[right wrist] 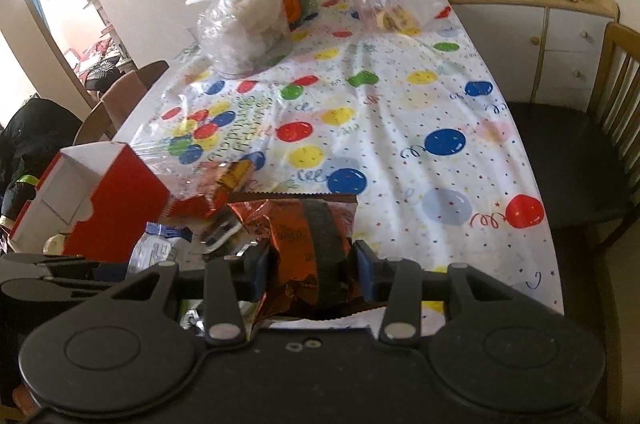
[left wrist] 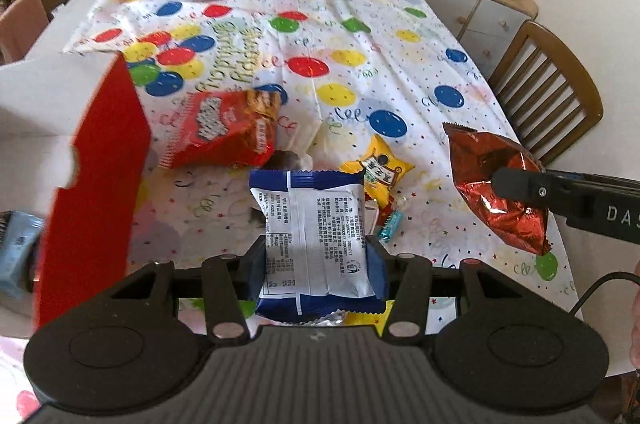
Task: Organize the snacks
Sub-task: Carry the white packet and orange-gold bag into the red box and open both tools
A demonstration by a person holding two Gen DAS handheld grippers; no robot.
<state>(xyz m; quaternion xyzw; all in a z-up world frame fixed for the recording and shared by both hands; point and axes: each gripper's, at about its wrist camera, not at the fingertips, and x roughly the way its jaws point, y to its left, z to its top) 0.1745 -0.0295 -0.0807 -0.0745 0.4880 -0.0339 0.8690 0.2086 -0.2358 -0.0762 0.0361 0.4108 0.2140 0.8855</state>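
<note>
My left claw (left wrist: 316, 256) is clenched on a blue-and-white packet (left wrist: 314, 232), its white printed back facing up, held above the tabletop (left wrist: 400, 64) near the front edge. My right claw (right wrist: 312, 260) grips a shiny red-brown bag (right wrist: 308, 244) by the middle; in the left view I see this bag (left wrist: 500, 184) raised over the right side of the tabletop. At the left stands a red box (left wrist: 100, 164) with a white inside, open at the top. Beside it a red snack bag (left wrist: 224, 128) lies on the balloon cloth (left wrist: 360, 36), and a small yellow packet (left wrist: 378, 168) lies near the middle, with some small candies (left wrist: 390, 224) just next to it. Two clear plastic bags (right wrist: 244, 24) rest at the far end of the tabletop. A wooden chair (left wrist: 548, 84) is at the right side.
</note>
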